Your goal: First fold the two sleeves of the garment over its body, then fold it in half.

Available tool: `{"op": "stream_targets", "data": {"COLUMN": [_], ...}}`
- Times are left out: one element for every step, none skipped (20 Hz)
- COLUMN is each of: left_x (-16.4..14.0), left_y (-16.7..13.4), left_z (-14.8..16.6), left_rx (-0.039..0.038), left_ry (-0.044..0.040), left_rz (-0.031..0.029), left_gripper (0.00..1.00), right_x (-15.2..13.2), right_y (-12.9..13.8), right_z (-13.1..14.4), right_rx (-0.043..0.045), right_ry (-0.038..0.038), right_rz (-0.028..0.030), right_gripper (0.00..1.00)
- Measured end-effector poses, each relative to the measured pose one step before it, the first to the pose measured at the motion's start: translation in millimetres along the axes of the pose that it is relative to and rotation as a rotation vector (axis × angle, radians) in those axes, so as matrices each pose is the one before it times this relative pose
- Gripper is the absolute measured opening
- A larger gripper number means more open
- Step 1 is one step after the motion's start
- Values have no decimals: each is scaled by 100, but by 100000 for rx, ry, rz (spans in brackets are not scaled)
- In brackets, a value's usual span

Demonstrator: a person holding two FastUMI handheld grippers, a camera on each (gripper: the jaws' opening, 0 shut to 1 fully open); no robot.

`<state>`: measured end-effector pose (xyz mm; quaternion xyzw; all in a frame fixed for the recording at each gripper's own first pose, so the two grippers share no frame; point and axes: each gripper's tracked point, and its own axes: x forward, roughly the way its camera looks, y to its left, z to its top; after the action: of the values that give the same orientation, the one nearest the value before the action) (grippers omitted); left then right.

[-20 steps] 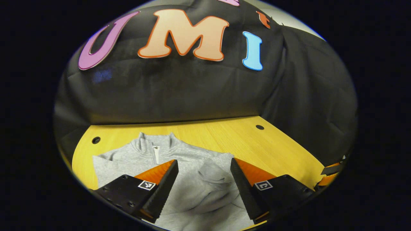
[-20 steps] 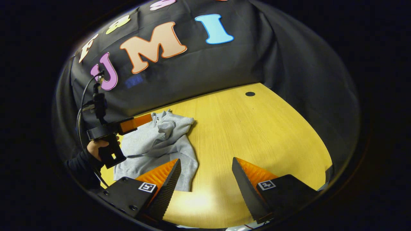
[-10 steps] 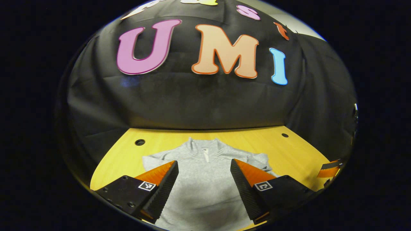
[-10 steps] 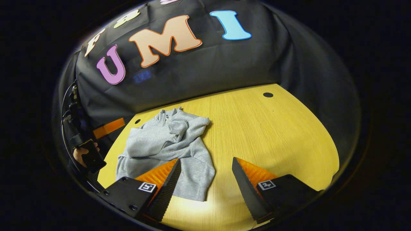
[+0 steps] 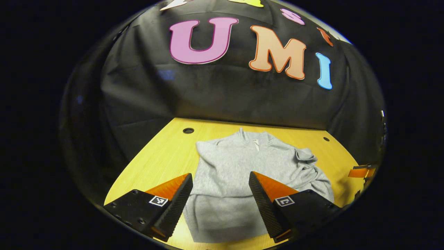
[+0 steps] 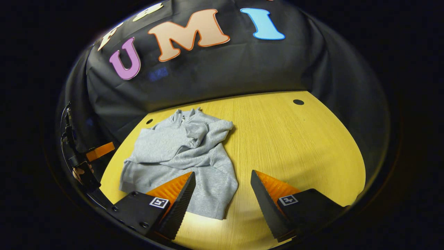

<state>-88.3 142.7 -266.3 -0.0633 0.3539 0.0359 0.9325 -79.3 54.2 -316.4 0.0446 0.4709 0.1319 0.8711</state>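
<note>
Both sleeves lie folded over the grey fleece zip-neck sweatshirt [image 6: 180, 156] on the yellow wooden table [image 6: 295, 146]. Left tool [image 5: 220, 198] and right tool [image 6: 222, 198] hang released; halving needs a hem grasp.

In the right gripper view, bare table [image 6: 295, 139] is left free from 12 to 3 o'clock; passage at 10 o'clock is blocked by the garment [image 6: 180, 152].
</note>
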Motion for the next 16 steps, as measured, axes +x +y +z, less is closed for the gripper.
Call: {"op": "stream_targets", "data": {"left_x": [-489,-252,-229,-242,-50,-90,149,-64,124,32,178,-5,145,37,106,124], "left_y": [445,294,202,178,104,64,17,253,209,212,201,187,96,23,81,63], "left_z": [-1112,-1739,-1217,-1379,-1022,-1051,-895,-915,-698,-702,-569,-598,-406,-424,-486,-554], "left_rx": [-121,-32,-22,-224,-610,-850,-320,433,837,785,395,274,-18,-166,-292,-427], "left_ry": [1536,2718,2149,2312,2136,2042,1711,1482,1541,1403,1325,1334,1291,1164,1175,1188], "left_rz": [773,547,127,273,8,-89,-165,357,470,681,303,475,164,32,145,66], "left_gripper": [95,95,95,95,95,95,95,95,96,96,95,95,95,96,96,96], "right_x": [154,250,222,168,80,170,141,110,6,110,204,81,106,149,239,264], "right_y": [361,529,245,267,244,170,221,124,9,35,31,-35,-6,-41,-27,45], "right_z": [-365,-667,-635,-480,-560,-538,-659,-606,-569,-516,-461,-283,-392,-190,-338,-255], "right_rx": [-1156,-1426,-1135,-1022,-826,-610,-552,-631,-756,-648,-407,-228,-143,-113,-145,-212], "right_ry": [762,1251,919,990,1014,1050,1159,1213,1190,1030,904,910,702,768,800,661], "right_rz": [348,531,0,93,19,21,-14,-226,-379,-365,-363,-544,-423,-647,-575,-375], "right_gripper": [99,99,99,99,99,99,99,99,99,96,96,96,99,99,99,99]}}
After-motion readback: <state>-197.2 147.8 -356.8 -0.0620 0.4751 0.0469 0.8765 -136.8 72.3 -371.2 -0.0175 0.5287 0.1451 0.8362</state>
